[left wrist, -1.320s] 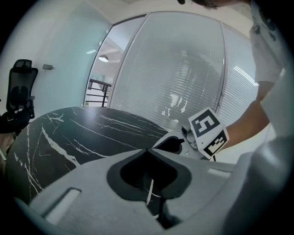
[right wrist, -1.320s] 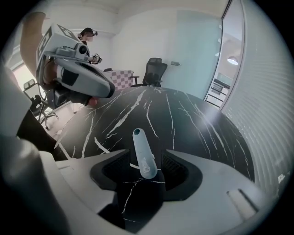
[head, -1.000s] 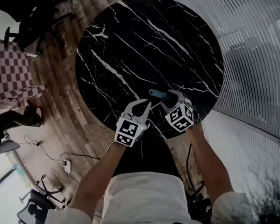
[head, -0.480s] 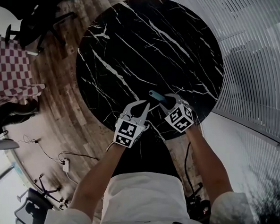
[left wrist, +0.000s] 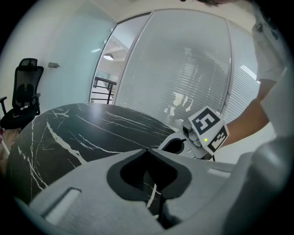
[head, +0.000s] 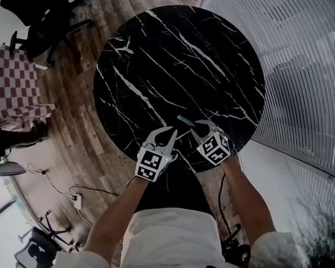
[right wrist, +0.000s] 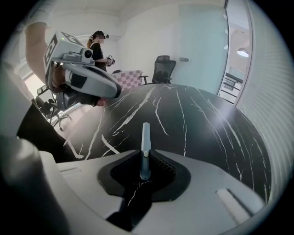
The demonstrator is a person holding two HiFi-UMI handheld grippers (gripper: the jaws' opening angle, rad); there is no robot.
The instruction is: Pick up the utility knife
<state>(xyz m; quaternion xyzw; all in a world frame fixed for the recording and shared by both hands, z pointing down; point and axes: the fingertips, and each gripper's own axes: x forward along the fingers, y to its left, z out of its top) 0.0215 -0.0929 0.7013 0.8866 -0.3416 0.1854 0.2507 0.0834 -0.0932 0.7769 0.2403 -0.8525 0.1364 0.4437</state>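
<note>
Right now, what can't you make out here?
1. Grip on the utility knife: right gripper view, right gripper fingers closing round it; contact lost in the dark gap.
2. Knife's near end: head view, under that gripper.
3. Blade in or out: too small, both views.

The right gripper (head: 201, 124), tongs closing round the utility knife (head: 185, 121), hides probably its rear half from the head view.
</note>
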